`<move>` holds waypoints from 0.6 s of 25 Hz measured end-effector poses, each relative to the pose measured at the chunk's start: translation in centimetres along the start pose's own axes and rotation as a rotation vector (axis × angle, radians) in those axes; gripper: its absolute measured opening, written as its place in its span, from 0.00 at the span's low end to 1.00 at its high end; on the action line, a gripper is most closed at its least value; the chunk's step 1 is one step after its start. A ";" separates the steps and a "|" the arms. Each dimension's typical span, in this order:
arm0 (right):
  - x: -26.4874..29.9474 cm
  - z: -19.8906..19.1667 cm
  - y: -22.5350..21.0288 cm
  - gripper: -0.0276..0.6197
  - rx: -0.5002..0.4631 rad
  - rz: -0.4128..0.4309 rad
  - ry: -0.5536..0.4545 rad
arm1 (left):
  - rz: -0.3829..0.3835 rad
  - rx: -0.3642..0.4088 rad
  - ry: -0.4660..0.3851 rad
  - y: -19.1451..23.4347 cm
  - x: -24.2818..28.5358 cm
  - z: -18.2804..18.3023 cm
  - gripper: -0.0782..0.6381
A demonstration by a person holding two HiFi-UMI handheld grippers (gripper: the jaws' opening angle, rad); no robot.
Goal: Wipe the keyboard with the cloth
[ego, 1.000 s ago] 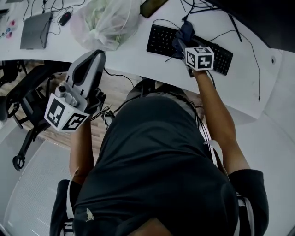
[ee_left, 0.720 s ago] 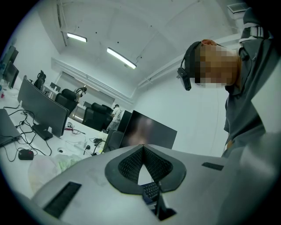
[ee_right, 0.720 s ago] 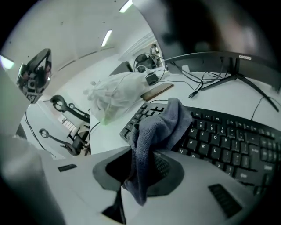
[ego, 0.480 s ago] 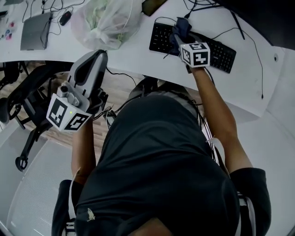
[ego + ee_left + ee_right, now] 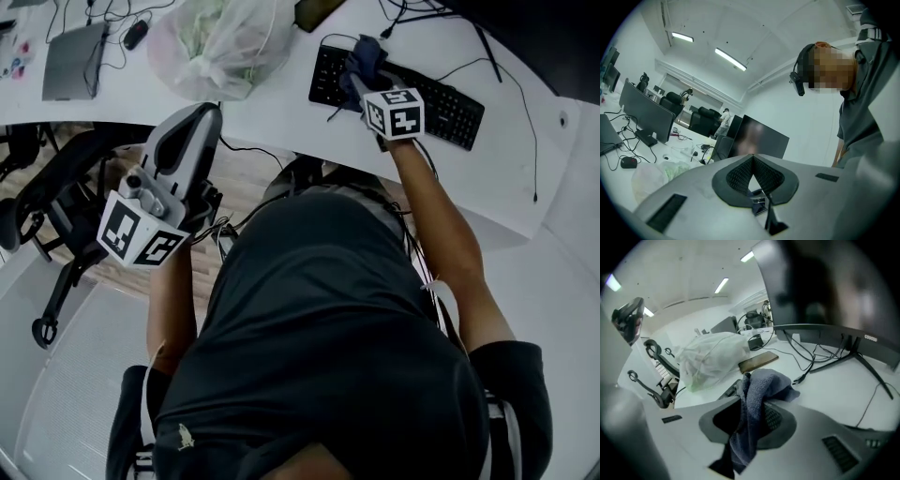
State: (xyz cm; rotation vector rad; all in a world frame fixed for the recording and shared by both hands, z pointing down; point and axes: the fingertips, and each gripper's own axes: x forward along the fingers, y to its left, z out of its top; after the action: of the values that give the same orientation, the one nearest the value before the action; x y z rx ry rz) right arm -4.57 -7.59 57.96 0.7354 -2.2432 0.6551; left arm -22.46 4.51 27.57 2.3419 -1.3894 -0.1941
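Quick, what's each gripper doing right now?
Left gripper: closed, empty.
Right gripper: closed on the cloth.

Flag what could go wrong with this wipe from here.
1. The cloth hangs bunched from the right gripper, whose jaws are shut on it; a drag across the keyboard could pull it loose.
2. A loose cable lies beside the keyboard; the cloth may snag it.

The cloth (image 5: 764,380) is showing a soft, napped blue-grey weave. The right gripper (image 5: 751,392) is presenting a smooth matt grey plastic shell, and its pads (image 5: 774,418) are showing black ribbed texture. At 11 o'clock, the plastic bag (image 5: 211,42) is appearing as thin, crinkled, translucent film on the smooth white desk (image 5: 281,112).
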 end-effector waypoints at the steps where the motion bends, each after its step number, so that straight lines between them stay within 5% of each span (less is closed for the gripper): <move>1: 0.5 1.0 -1.0 0.17 0.011 -0.013 -0.001 | -0.005 0.003 0.002 -0.1 0.1 -0.1 0.12; 8: -0.9 -5.0 5.8 0.17 0.065 0.111 0.110 | -0.001 -0.008 -0.007 0.4 -0.2 0.3 0.12; 11: 0.2 -1.3 3.4 0.17 0.000 0.069 0.057 | 0.009 -0.012 0.008 1.1 -0.4 0.0 0.12; 15: 2.3 2.6 0.4 0.17 0.027 0.016 0.057 | 0.015 -0.001 0.007 1.4 -0.3 0.1 0.12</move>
State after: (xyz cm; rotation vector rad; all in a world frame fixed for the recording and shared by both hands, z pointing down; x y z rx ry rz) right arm -7.37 -9.68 57.90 0.7032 -2.1942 0.7065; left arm -23.78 4.10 28.09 2.3288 -1.4025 -0.1813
